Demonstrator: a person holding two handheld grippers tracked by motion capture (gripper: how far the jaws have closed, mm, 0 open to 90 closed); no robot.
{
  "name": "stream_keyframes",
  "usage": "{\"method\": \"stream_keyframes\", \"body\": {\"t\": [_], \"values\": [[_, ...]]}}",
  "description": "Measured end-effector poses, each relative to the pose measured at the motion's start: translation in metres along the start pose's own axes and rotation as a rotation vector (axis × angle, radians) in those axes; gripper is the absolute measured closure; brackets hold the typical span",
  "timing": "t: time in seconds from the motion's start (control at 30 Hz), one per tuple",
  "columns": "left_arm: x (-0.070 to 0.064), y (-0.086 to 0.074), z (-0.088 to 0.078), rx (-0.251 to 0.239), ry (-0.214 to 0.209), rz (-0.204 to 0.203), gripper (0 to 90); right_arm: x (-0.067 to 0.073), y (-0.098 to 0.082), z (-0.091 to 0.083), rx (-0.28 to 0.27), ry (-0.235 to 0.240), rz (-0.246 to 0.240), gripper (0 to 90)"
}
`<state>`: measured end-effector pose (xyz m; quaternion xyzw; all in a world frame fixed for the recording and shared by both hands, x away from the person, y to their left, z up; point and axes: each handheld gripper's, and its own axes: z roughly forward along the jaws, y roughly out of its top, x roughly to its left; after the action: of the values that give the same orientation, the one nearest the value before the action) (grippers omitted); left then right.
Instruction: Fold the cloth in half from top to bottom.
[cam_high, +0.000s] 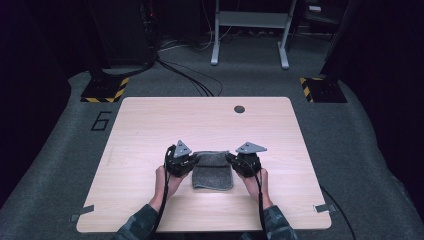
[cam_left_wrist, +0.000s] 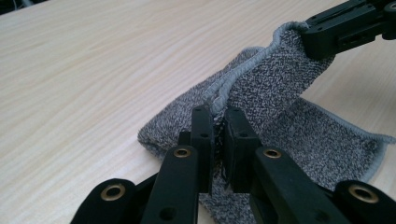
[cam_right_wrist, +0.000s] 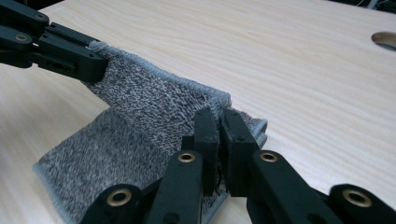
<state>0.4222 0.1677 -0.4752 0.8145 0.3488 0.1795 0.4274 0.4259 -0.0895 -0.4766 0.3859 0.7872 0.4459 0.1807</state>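
Observation:
A grey towel (cam_high: 212, 170) lies on the wooden table (cam_high: 150, 125), near the front edge and between my two hands. My left gripper (cam_high: 194, 159) is shut on the towel's far left corner, and my right gripper (cam_high: 230, 158) is shut on its far right corner. In the left gripper view the jaws pinch the hemmed edge of the towel (cam_left_wrist: 261, 88), with the right gripper (cam_left_wrist: 322, 37) holding the other corner farther off. In the right gripper view the towel (cam_right_wrist: 140, 107) hangs stretched between my right gripper (cam_right_wrist: 219, 116) and the left gripper (cam_right_wrist: 93, 60), its top layer lifted over the layer below.
A round cable hole (cam_high: 239, 109) sits near the table's far edge. Bits of tape (cam_high: 82, 212) mark the front corners. Beyond the table are a white frame's legs (cam_high: 250, 35), cables on the floor (cam_high: 190, 80) and yellow-and-black striped stands (cam_high: 105, 89).

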Motion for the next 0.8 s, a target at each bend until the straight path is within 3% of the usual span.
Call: {"method": "stream_keyframes", "body": {"t": [0.33, 0.4, 0.47, 0.5, 0.53, 0.6, 0.63, 0.7, 0.8], "values": [[-0.008, -0.012, 0.0, 0.041, -0.039, -0.008, 79.2, 0.006, -0.014, -0.006, 0.042, 0.022, -0.016, 84.2], [-0.01, -0.017, 0.0, 0.061, -0.062, -0.013, 73.9, 0.009, -0.018, -0.006, 0.061, 0.025, -0.014, 81.5], [-0.012, -0.02, 0.0, 0.064, -0.077, -0.03, 63.1, 0.009, -0.02, -0.007, 0.075, 0.029, -0.013, 80.1], [-0.013, -0.024, -0.004, 0.082, -0.092, -0.04, 54.2, 0.01, -0.025, -0.013, 0.079, 0.047, -0.005, 71.6], [-0.014, -0.025, -0.008, 0.077, -0.096, -0.047, 50.6, 0.01, -0.026, -0.015, 0.079, 0.056, -0.002, 70.3], [-0.015, -0.025, -0.013, 0.067, -0.093, -0.057, 41.3, 0.011, -0.026, -0.02, 0.068, 0.052, -0.002, 66.9], [-0.014, -0.024, -0.02, 0.044, -0.092, -0.066, 37.3, 0.01, -0.024, -0.032, 0.048, 0.059, 0.008, 60.5], [-0.01, -0.02, -0.03, 0.012, -0.069, -0.062, 33.0, 0.009, -0.022, -0.037, 0.031, 0.054, 0.009, 58.2], [-0.004, -0.014, -0.028, 0.009, -0.043, -0.07, 28.1, 0.006, -0.017, -0.035, 0.04, 0.039, 0.017, 53.8]]}}
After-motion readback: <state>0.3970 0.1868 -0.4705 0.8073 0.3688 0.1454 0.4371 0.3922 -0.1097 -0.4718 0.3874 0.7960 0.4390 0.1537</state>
